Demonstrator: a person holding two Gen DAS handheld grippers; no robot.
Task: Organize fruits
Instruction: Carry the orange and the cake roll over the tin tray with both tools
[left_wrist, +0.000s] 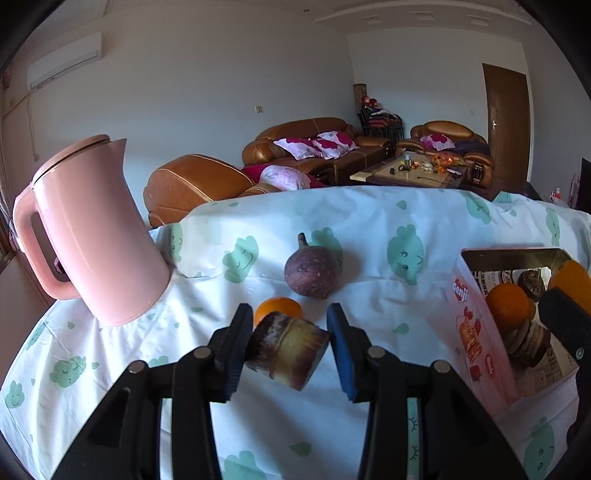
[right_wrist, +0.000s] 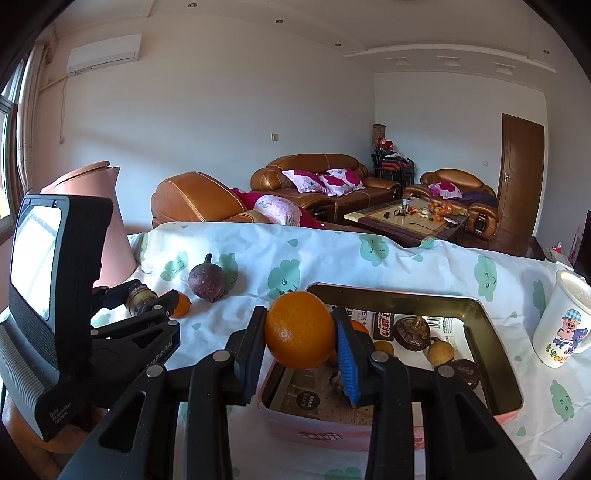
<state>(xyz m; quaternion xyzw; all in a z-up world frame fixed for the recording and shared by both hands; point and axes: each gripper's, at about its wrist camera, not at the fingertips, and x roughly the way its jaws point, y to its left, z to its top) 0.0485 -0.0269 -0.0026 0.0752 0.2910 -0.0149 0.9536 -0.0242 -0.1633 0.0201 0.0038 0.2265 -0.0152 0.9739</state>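
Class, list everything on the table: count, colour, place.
kettle: one, pink, far left
purple fruit: one, purple, mid-cloth
small orange: one, orange, near purple fruit
tin: one, pink, right
tin fruits: several, brown and yellow, inside tin
mug: one, white, right of tin
cloth: one, white and green, covering table
brown fruit: one, brown-yellow, in left gripper
big orange: one, orange, in right gripper
left gripper: one, black, shut on brown fruit
right gripper: one, black, shut on big orange

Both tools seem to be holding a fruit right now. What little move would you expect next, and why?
Probably the right tool opens to drop its orange into the pink tin. The orange already hangs over the tin's near edge, where other fruits lie. The left tool grips a brown fruit over the tablecloth.
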